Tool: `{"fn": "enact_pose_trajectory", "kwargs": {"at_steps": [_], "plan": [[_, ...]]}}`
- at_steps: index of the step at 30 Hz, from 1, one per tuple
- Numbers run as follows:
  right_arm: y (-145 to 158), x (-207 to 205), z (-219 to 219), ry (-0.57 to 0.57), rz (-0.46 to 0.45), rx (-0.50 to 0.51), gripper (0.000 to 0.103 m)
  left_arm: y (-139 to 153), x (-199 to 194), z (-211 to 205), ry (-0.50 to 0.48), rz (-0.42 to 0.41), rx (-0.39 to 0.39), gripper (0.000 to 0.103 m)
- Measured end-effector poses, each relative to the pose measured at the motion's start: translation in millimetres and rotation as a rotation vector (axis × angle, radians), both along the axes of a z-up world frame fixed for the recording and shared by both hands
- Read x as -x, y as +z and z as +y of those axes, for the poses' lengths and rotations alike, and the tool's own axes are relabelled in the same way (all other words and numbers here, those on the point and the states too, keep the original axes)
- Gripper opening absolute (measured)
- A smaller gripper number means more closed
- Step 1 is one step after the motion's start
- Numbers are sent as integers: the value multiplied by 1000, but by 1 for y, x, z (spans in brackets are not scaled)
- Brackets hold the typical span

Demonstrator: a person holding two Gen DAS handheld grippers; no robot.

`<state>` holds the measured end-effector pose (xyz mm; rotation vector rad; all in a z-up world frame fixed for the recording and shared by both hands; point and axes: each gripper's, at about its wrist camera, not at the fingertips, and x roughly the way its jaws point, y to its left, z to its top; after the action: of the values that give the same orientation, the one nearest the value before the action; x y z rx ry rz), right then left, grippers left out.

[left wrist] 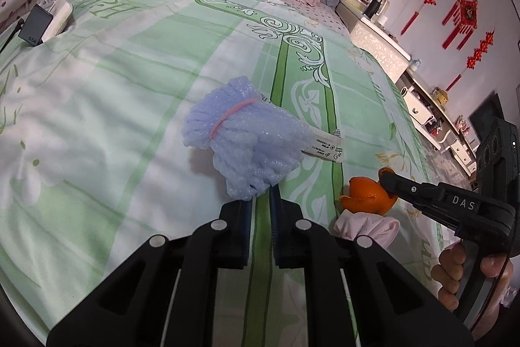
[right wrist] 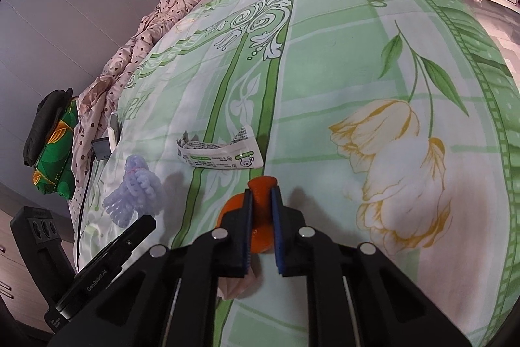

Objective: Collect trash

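Both pickups look done. The left hand-held gripper (left wrist: 260, 200) pinches the blue foam net (left wrist: 242, 135) above the bed (left wrist: 113, 86); the right hand-held gripper (right wrist: 262, 204) clamps the orange peel (right wrist: 261, 184). The wrapper (right wrist: 221, 152) lies farther off, uncollected. Next, both loads need a bin; none shows.

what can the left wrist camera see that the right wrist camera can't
Only the left wrist view shows the red knot decorations on the wall, the dresser along it, and the person's hand on the right gripper's handle.

Only the right wrist view shows the green patterned bundle at the bed's far edge and the big tulip print.

Both show the blue foam net, held in the left gripper, the orange peel, pinched in the right gripper's jaws, the white wrapper and the pink tissue.
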<state>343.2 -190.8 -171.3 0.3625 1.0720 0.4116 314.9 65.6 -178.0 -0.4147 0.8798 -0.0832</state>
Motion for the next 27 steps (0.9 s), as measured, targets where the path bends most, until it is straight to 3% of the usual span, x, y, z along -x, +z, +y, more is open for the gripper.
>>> {"fn": "enact_pose_trajectory", "kwargs": {"at_steps": [11, 27], "plan": [[55, 32, -13, -2, -127, 15, 10, 36, 27, -5, -1, -60, -27, 9], [144, 105, -68, -44, -301, -1, 10, 124, 79, -48, -86, -227, -50, 10]]}}
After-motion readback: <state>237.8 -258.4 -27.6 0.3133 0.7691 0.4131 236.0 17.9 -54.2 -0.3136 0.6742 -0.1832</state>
